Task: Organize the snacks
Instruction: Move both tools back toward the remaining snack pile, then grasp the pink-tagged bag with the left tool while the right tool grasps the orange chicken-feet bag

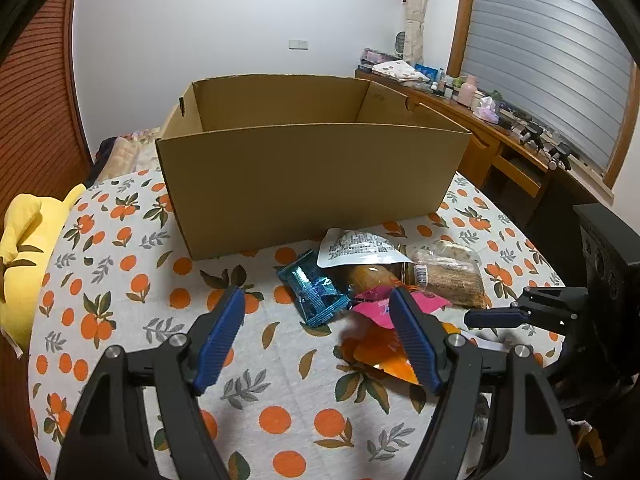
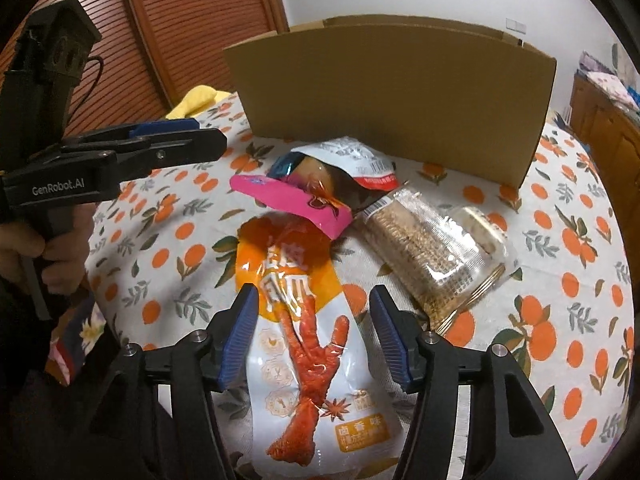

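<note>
Both hand-held grippers released; right hand-held gripper [image 2: 312,336] straddles chicken-feet packet [image 2: 308,344], apparently untouched.

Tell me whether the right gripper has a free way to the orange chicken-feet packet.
Probably yes. The right gripper is open, and the orange chicken-feet packet lies flat between its fingers with nothing on top there. Only the pink packet overlaps its far end.

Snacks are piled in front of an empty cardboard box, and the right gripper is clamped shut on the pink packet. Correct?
Not quite. The right gripper is open, astride the orange chicken-feet pouch, not the pink packet; the right wrist view shows this. The snacks do lie before the box.
</note>
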